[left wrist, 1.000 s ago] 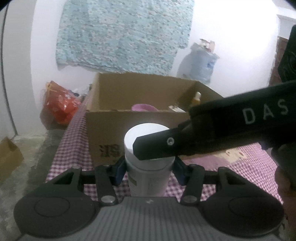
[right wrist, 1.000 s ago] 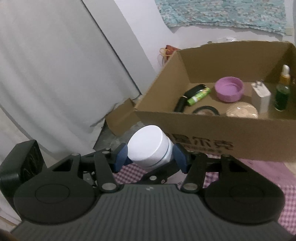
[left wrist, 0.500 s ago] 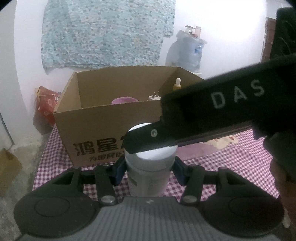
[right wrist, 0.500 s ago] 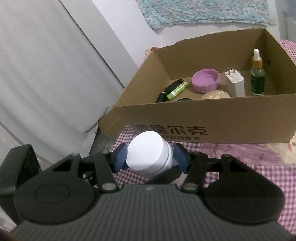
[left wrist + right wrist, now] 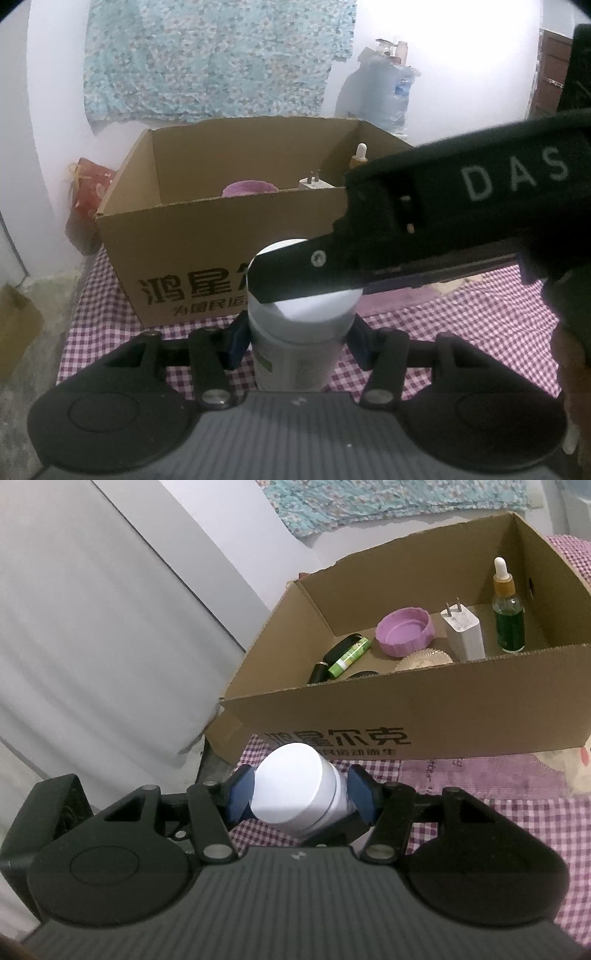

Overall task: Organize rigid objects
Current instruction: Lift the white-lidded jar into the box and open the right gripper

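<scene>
A white jar (image 5: 291, 354) with a white lid (image 5: 291, 786) hangs above the checked cloth in front of a cardboard box (image 5: 461, 701). My left gripper (image 5: 295, 339) is shut on the jar's body, its blue pads pressing both sides. My right gripper (image 5: 299, 794) is shut on the lid from the other side. In the left wrist view one of its black fingers (image 5: 295, 277) crosses over the lid. The jar tilts in the right wrist view, with a left finger (image 5: 332, 830) showing under it.
The open box holds a pink cap (image 5: 404, 629), a white charger (image 5: 463, 631), a dropper bottle (image 5: 509, 616), a green tube (image 5: 349, 657) and a beige disc (image 5: 424, 661). A purple checked cloth (image 5: 461, 325) covers the table. A grey curtain (image 5: 110, 627) hangs at the left.
Both grippers have swung sideways with the jar held between them, so the box's printed front now faces the left wrist view. The right gripper has rolled a little. Neither grip has changed.
</scene>
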{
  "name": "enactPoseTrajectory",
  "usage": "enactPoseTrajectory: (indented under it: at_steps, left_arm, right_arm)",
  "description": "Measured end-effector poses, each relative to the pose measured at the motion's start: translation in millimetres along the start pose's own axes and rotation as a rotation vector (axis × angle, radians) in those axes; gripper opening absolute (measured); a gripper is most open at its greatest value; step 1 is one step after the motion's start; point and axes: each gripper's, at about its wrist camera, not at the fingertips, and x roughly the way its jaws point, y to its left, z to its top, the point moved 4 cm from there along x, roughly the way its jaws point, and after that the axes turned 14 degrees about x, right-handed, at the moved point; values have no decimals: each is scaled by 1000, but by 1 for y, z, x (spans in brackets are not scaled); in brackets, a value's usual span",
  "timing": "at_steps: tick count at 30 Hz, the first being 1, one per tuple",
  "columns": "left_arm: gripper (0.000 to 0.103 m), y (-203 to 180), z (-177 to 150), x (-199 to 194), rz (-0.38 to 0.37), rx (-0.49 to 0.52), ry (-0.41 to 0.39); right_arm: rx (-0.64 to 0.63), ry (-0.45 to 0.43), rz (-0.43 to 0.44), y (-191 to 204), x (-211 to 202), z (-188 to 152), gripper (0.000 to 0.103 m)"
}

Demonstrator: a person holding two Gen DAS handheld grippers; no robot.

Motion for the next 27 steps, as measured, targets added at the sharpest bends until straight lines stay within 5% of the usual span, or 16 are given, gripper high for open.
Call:
enactPoseTrajectory:
  at_steps: [27]
  left_arm:
    - [54, -6, 7, -14, 43, -18, -18]
  right_arm:
    - [-21, -5, 15, 7, -9, -1, 55]
